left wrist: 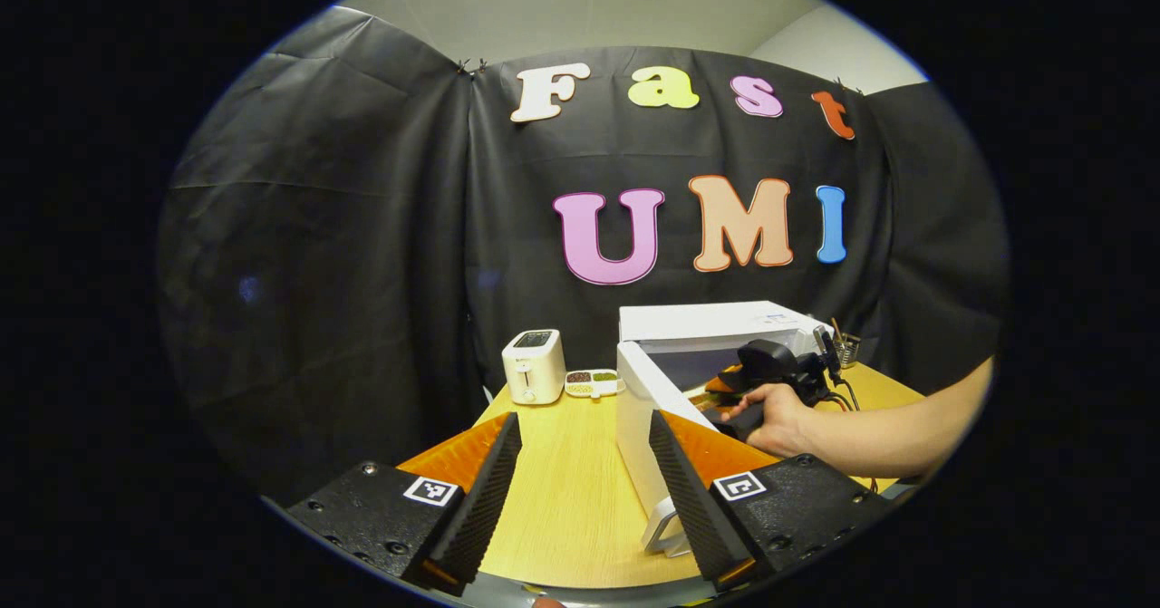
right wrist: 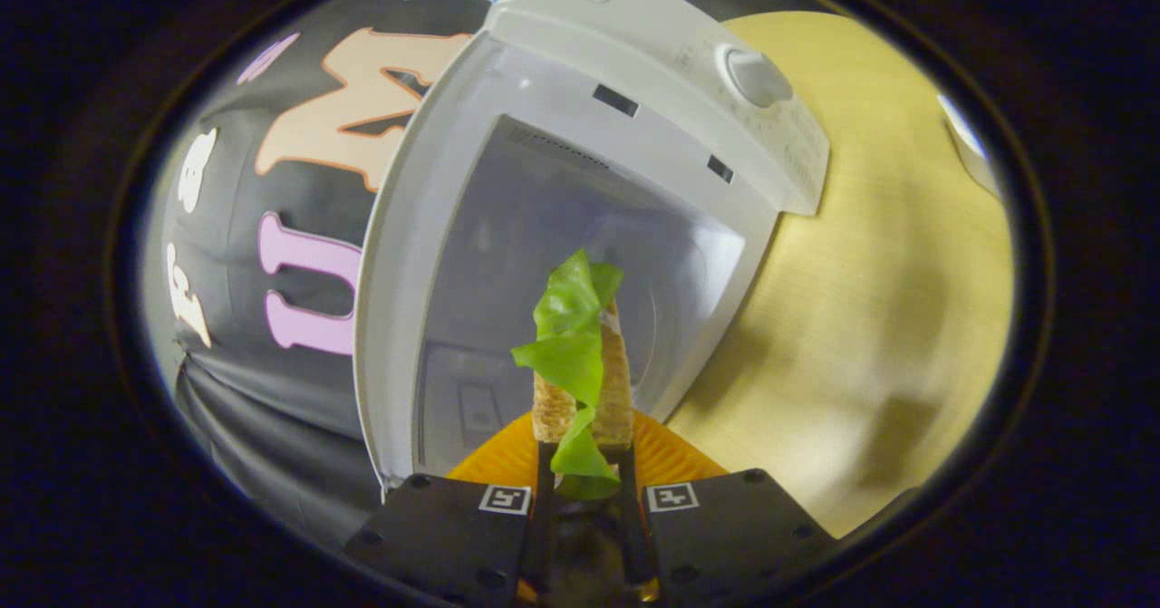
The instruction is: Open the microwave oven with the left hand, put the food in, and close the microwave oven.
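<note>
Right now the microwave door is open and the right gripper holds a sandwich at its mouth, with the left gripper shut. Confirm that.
Not quite: the left gripper is open, its fingers spread apart over the table in the left gripper view. The rest holds: the microwave stands open and the right gripper grips the sandwich.

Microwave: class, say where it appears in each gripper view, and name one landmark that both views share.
Left gripper view: microwave right of centre on the table, its door open toward the camera.
Right gripper view: centre, close and tilted, cavity open beyond the sandwich held in the right gripper.
Shared landmark: the wooden table.
</note>
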Tool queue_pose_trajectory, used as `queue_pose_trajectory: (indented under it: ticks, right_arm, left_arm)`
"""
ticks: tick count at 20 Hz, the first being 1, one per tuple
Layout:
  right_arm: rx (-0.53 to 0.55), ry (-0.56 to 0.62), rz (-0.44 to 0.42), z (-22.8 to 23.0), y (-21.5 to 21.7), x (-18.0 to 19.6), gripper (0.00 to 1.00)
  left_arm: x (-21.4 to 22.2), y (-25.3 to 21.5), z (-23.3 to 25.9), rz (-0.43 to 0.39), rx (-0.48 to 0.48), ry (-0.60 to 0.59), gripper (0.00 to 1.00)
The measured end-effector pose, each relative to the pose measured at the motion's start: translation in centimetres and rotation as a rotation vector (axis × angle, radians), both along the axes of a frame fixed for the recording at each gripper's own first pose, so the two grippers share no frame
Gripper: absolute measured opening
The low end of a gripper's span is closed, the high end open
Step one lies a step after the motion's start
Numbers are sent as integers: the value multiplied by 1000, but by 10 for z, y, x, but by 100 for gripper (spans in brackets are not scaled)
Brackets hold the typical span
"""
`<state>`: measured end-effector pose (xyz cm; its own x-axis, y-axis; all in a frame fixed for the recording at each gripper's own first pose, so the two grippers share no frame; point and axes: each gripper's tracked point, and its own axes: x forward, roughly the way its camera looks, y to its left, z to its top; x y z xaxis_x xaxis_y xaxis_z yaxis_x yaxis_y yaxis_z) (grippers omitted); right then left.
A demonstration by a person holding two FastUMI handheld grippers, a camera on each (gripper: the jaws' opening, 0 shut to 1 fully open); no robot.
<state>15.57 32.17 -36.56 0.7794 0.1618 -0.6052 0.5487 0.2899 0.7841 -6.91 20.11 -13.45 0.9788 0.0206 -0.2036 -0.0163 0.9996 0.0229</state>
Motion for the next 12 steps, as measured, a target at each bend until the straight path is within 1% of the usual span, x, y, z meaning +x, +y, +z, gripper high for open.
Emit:
queue_pose_trajectory:
  ticks: [3,4,6,7,9,10,11,12]
  right_arm:
    - [68,2,-84,-7,5,20,32]
    - [75,14,-99,-11,5,24,32]
    - [84,40,-129,-21,5,28,32]
    - [94,34,-145,-21,6,34,32]
    - [99,30,-180,-22,5,41,32]
    - [109,29,-197,-24,5,46,32]
    - [120,29,-210,-26,6,51,32]
    - [127,29,-221,-28,5,55,32]
  left_arm:
    - [-6,7,-7,21,-11,26,87]
    - [-8,9,-9,28,-4,30,91]
    - [-10,16,-8,45,6,30,91]
    - [-11,19,-9,52,9,37,87]
    - [-12,23,-12,60,16,45,87]
    - [-14,23,-12,59,20,47,91]
    - [-12,23,-12,56,22,47,88]
    - [-11,22,-11,52,23,48,87]
